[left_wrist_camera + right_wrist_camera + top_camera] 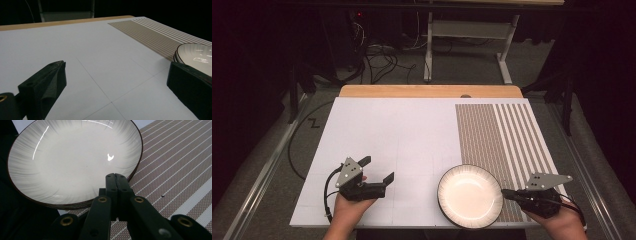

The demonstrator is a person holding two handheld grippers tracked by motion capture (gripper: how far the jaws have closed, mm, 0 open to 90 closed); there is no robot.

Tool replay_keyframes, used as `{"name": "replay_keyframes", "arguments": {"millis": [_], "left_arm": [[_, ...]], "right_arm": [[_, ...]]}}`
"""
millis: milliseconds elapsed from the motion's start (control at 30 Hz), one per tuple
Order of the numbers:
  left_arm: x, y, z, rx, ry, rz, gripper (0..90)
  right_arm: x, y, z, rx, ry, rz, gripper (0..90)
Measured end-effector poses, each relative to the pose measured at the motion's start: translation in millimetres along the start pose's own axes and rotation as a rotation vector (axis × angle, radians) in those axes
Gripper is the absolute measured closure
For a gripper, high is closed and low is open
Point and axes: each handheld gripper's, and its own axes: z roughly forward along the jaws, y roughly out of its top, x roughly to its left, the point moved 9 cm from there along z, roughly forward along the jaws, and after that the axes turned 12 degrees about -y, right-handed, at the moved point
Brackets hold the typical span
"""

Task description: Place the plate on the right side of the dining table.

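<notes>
A white shallow plate (470, 196) with a dark rim rests near the table's front edge, half on the white board (392, 135) and half on the striped mat (502, 135). My right gripper (507, 194) is shut, and its tips hover at the plate's right rim. In the right gripper view the two jaws press together over the edge of the plate (72, 162), with nothing between them. My left gripper (377, 169) stands open above the board, left of the plate. Between its spread jaws lies bare board, with the plate (197, 56) to their right.
The brown and white striped mat (180, 162) covers the board's right part. A wooden table edge (432, 91) runs along the far side. Beyond it are a white frame's legs (428, 55) and cables on the grey floor.
</notes>
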Motion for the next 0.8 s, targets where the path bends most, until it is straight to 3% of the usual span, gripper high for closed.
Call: {"name": "replay_keyframes", "arguments": {"millis": [267, 800], "left_arm": [[-1.1, -0.5, 1.8, 0.003, -0.01, -0.003, 3.1], [-1.3, -1.5, 3.2, 0.012, -0.011, 0.0, 3.1]], "right_arm": [[3.3, 0.9, 1.1, 0.035, -0.023, -0.045, 90.0], [4.7, 1.2, 1.9, 0.048, -0.04, -0.068, 90.0]]}}
